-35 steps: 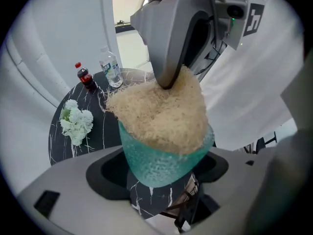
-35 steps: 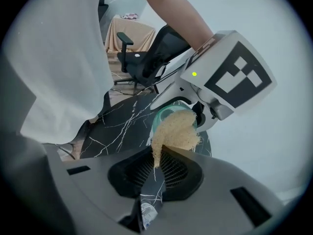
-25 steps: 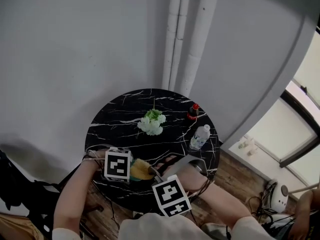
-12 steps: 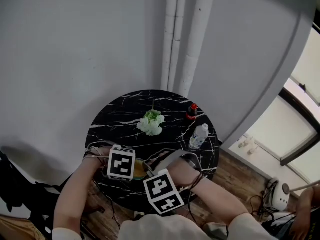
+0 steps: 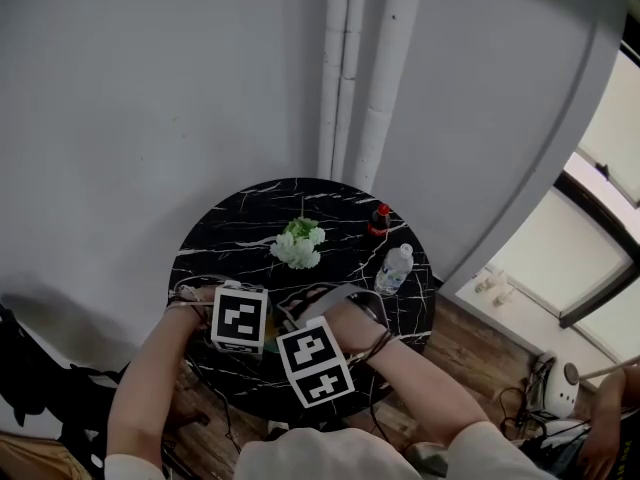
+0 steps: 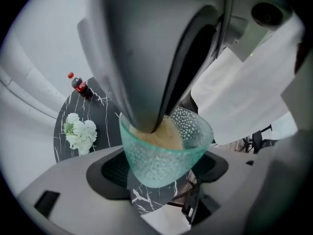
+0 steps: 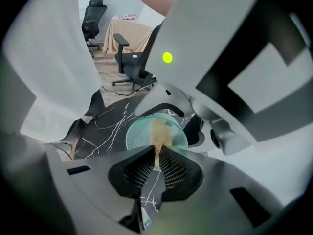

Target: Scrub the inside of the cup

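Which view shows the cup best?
The left gripper view: the cup fills the centre, clamped in the left gripper, sponge inside. The right gripper view shows its rim, smaller, beyond the right gripper pinching the sponge. In the head view the marker cubes hide it.

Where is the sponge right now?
In the left gripper view, centre: the sponge is inside the textured cup, pinched by the right gripper.

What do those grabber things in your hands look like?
The left gripper and the right gripper are smooth grey plastic with black ribbed pads inside. Each carries a white cube printed with black squares. Thin dark cables loop round the wrists. The person wears a pale top with short sleeves.
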Demonstrator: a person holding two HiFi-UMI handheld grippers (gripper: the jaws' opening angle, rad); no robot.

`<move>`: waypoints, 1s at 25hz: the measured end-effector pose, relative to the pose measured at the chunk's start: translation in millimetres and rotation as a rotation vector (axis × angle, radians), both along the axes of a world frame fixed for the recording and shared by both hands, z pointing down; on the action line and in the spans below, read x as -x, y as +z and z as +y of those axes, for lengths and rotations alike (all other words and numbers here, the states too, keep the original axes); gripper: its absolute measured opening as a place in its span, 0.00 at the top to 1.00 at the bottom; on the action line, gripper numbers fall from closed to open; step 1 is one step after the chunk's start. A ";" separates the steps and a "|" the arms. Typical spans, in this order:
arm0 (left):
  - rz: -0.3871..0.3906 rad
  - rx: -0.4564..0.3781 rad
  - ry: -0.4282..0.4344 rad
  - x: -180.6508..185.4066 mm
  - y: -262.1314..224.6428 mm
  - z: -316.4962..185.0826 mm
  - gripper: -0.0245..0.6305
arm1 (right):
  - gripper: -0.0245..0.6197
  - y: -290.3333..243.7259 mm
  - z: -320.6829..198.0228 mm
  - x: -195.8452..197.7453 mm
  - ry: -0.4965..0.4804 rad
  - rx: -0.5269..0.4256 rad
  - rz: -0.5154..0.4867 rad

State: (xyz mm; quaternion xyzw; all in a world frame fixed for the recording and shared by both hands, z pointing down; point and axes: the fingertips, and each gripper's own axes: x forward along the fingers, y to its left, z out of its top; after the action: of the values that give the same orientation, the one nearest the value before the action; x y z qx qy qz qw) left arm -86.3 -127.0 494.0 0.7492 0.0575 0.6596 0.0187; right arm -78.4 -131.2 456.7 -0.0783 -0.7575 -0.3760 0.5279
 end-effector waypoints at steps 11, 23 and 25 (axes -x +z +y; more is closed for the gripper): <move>0.070 -0.142 -0.012 -1.9 -10.9 -15.1 0.41 | 0.89 9.8 -6.2 2.4 0.161 0.159 -0.116; 0.164 -0.266 -0.029 -2.0 -17.6 -29.1 0.41 | 0.89 4.1 -5.9 3.4 0.392 0.516 -0.223; 0.177 -0.282 -0.027 -2.4 -17.4 -30.2 0.41 | 0.89 2.8 -4.2 4.4 0.430 0.594 -0.244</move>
State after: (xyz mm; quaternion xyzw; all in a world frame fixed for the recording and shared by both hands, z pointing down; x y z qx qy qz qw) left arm -83.9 -157.2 476.6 0.8004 -0.0443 0.5921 -0.0827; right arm -82.8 -135.4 459.5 -0.0217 -0.8899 -0.0275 0.4549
